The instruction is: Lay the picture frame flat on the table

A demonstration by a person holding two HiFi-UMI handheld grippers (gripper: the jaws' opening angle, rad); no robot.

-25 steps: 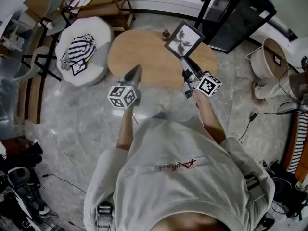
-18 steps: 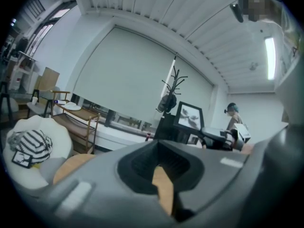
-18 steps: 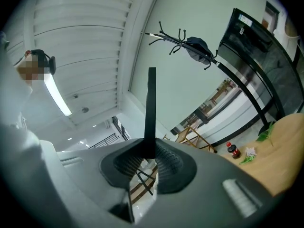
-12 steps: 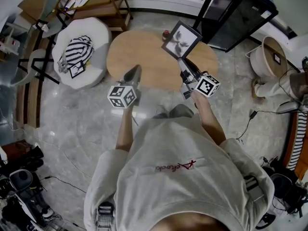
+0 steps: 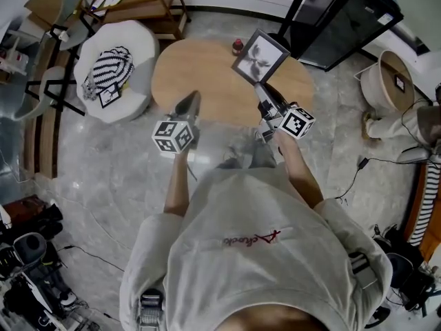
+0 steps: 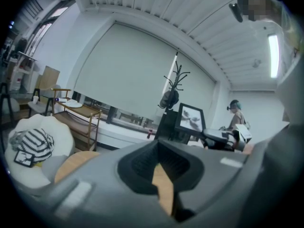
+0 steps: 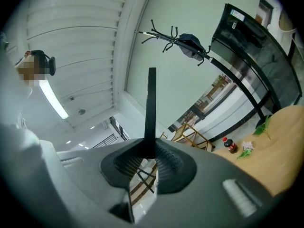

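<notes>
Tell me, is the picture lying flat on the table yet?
Not yet. Done: the right gripper is clamped on the lower edge of the black square picture frame. In hand: the frame is held up, tilted, over the rounded light wooden table. Left: lower it flat onto the wood and let go. The left gripper is shut and empty.

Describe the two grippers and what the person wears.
Both the left gripper and right gripper are dark grey with tapering jaws, each carrying a white cube printed with black square markers. The person wears a pale short-sleeved T-shirt with small red lettering.
</notes>
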